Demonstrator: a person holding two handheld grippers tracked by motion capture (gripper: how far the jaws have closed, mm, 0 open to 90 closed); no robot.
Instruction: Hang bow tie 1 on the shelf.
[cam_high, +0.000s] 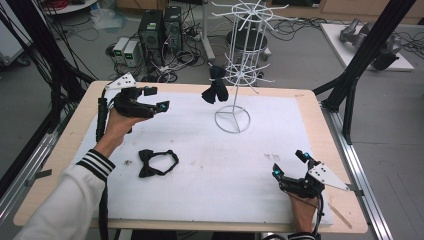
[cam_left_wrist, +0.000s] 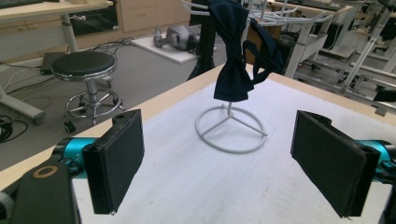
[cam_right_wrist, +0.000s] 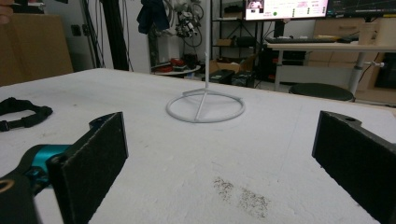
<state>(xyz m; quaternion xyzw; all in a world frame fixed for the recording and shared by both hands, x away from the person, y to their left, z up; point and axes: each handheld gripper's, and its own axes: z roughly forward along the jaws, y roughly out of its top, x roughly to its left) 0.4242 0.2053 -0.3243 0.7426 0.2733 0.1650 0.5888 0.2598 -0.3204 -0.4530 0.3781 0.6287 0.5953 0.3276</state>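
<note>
On the white wire stand (cam_high: 235, 65), a dark, drooping bow tie (cam_high: 215, 88)

The left black two-jaw gripper (cam_high: 156, 98) sits raised at upper left of the high view, jaws spread wide. The right black two-jaw gripper (cam_high: 289, 164) rests at lower right, jaws likewise apart.

Dark bow tie (cam_high: 215, 86) hanging from a hook of the white wire stand (cam_high: 239, 65), folded and drooping above its ring base. Second black bow tie (cam_high: 157, 163) lying flat on the white mat, strap looped open.
</note>
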